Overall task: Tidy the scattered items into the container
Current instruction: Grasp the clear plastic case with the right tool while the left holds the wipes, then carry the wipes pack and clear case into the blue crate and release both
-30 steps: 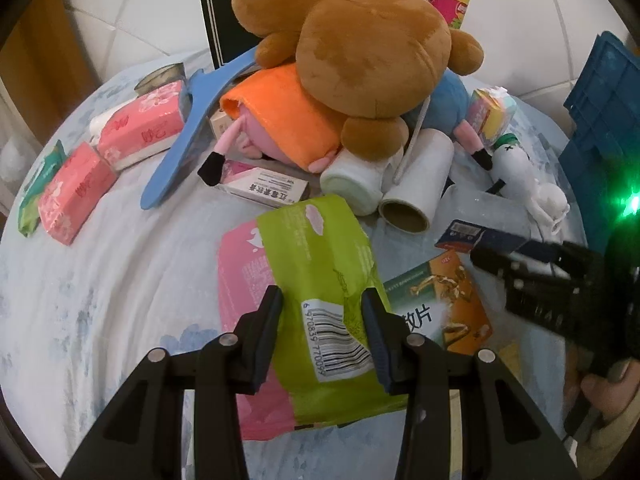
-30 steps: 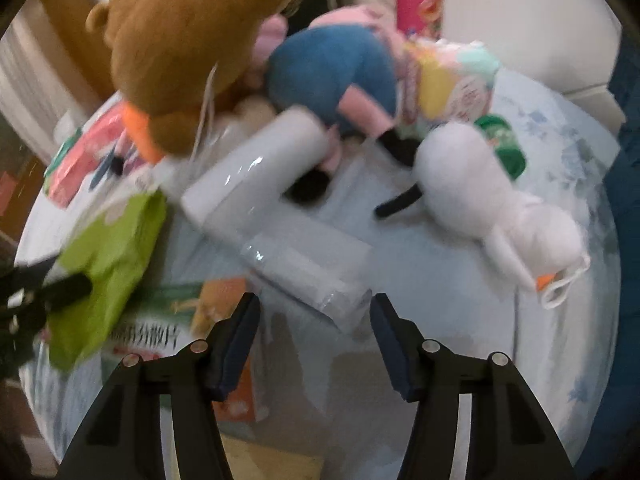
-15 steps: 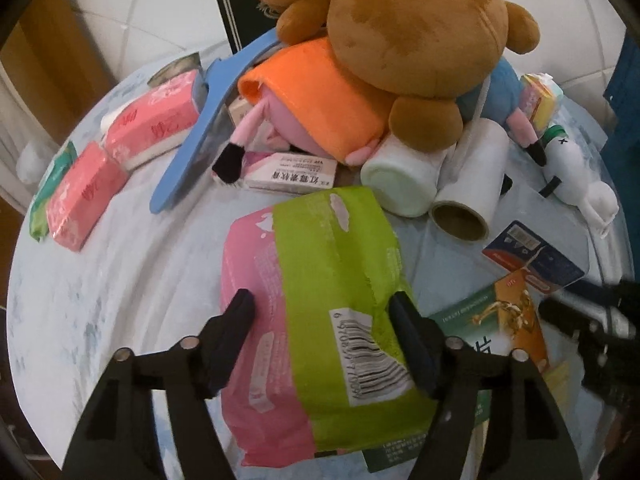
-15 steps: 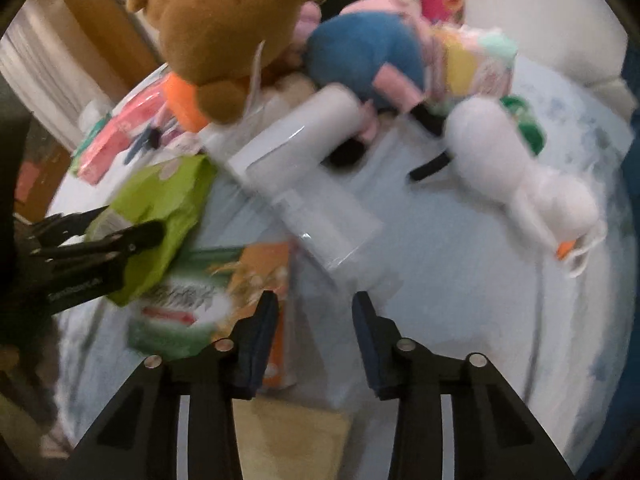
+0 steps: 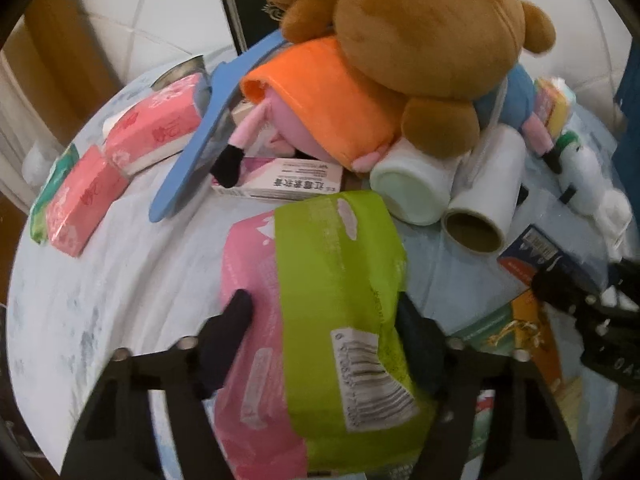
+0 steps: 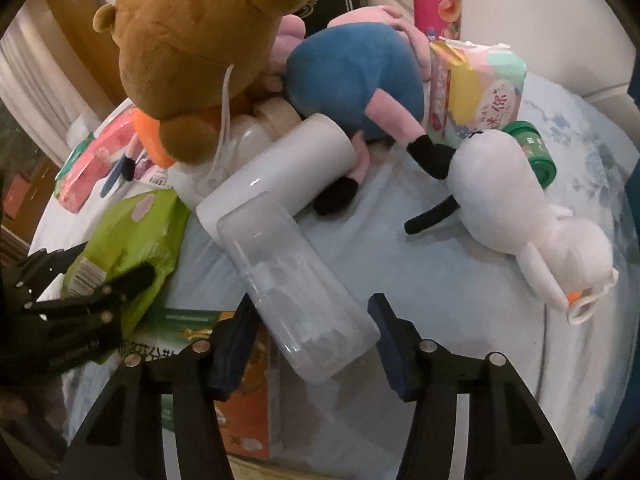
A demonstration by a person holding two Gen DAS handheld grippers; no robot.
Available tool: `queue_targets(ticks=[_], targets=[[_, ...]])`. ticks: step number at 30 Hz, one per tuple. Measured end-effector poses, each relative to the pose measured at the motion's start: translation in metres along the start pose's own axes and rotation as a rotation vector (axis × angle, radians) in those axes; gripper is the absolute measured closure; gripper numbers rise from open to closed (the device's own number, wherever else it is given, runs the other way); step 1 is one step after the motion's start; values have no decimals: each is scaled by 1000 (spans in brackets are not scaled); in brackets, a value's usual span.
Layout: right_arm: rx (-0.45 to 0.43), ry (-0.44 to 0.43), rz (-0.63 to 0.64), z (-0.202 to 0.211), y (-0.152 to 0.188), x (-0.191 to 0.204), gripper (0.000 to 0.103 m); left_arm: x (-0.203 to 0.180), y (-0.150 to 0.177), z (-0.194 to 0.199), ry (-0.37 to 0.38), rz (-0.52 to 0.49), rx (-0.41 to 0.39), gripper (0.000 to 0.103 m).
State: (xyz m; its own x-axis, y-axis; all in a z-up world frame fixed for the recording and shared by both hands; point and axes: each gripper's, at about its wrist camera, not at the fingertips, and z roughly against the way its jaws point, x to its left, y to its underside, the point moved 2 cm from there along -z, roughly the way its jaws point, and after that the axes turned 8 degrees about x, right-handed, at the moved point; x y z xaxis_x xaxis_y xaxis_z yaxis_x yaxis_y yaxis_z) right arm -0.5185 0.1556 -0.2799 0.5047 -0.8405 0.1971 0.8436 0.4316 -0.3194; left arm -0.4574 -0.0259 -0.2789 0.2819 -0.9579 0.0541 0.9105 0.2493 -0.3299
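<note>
A green and pink packet (image 5: 336, 304) with a barcode lies on the pale cloth-covered table (image 5: 120, 280). My left gripper (image 5: 324, 320) is open wide, one finger on each side of the packet. A clear plastic bottle (image 6: 296, 284) lies on its side against a white roll (image 6: 288, 168). My right gripper (image 6: 312, 332) is open, with the bottle's near end between its fingers. A green and orange box (image 6: 244, 412) lies under the bottle. The right gripper (image 5: 592, 312) shows at the right edge of the left wrist view.
A brown teddy bear (image 5: 432, 28) tops a pile with an orange-dressed plush (image 5: 328, 96) and a blue plush (image 6: 356, 76). A white goose plush (image 6: 516, 208), pink tissue packs (image 5: 156, 132), a blue paddle (image 5: 204, 136) and a medicine box (image 5: 288, 184) lie around. A blue crate (image 5: 630, 92) stands right.
My left gripper opened wider and moved forward over the packet. My right gripper swung left to the clear bottle, narrowed, then opened around its end.
</note>
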Motion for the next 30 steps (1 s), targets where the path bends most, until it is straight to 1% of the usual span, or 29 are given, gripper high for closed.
queue_targets(ticks=[2, 4, 5, 8, 10, 14, 22, 30], targets=[[-7, 7, -1, 5, 4, 2, 56, -1, 3, 11, 3, -7, -9, 57], [-26, -2, -19, 16, 6, 1, 62, 1, 6, 19, 22, -3, -7, 63], [-36, -8, -27, 22, 6, 1, 65, 2, 9, 22, 33, 1, -2, 64], [-58, -4, -25, 39, 6, 8, 69, 10, 18, 35, 43, 14, -7, 65], [-71, -2, -20, 46, 4, 18, 69, 16, 22, 47, 47, 22, -20, 65], [-95, -4, -3, 62, 9, 37, 70, 25, 32, 74, 40, 28, -68, 65], [-145, 10, 34, 91, 21, 76, 70, 36, 49, 123, 62, 20, -156, 65], [-234, 45, 64, 139, 33, 113, 70, 46, 65, 169, 86, -1, -237, 65]])
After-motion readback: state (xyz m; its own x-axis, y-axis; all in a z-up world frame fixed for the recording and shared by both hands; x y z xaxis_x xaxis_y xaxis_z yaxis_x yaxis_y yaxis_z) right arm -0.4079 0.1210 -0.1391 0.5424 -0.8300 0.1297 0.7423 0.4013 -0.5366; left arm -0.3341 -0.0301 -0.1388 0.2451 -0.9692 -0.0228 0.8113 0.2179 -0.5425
